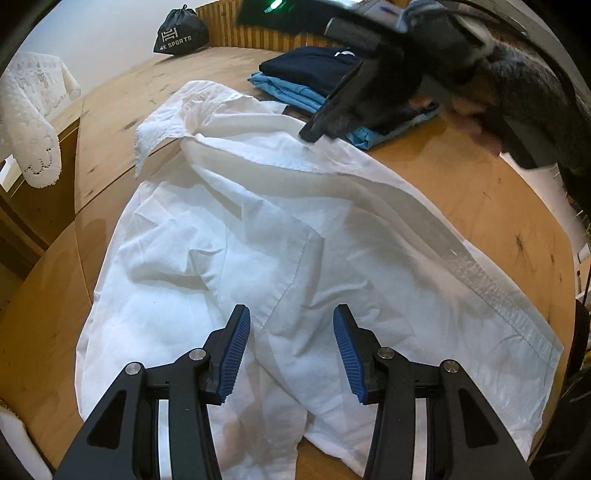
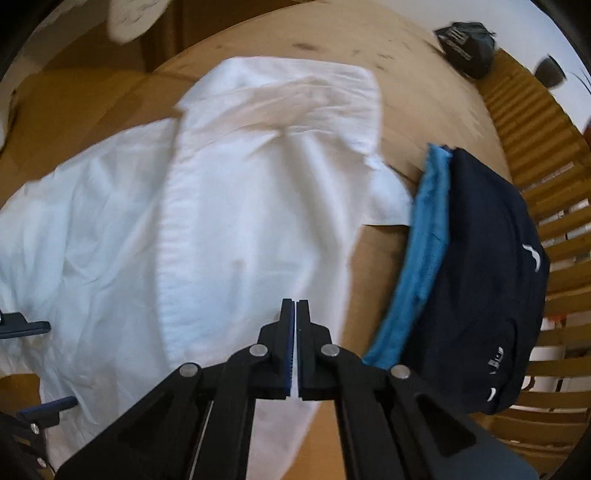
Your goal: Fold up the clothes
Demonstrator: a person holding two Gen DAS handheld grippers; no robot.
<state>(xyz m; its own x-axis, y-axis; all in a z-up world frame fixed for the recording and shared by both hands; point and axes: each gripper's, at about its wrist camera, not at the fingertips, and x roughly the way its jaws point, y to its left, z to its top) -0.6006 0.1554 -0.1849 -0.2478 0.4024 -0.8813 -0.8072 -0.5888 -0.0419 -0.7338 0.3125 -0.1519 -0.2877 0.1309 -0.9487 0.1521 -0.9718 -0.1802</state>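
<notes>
A white shirt [image 1: 280,236] lies crumpled and spread across the round wooden table [image 1: 480,199]. My left gripper [image 1: 291,325] is open, its blue pads just above the shirt's near part, holding nothing. My right gripper [image 2: 295,314] is shut on the shirt's edge; a thin strip of white cloth shows between its pads. In the left wrist view the right gripper [image 1: 314,134] pinches the shirt's far edge and lifts it. The shirt also fills the middle of the right wrist view [image 2: 221,206].
A folded stack, a navy garment [image 1: 314,70] on a light blue one [image 1: 291,92], lies at the table's far right; it also shows in the right wrist view [image 2: 480,280]. A black sports bag [image 1: 181,33] sits at the back. A slatted wooden rail [image 2: 546,184] borders the table.
</notes>
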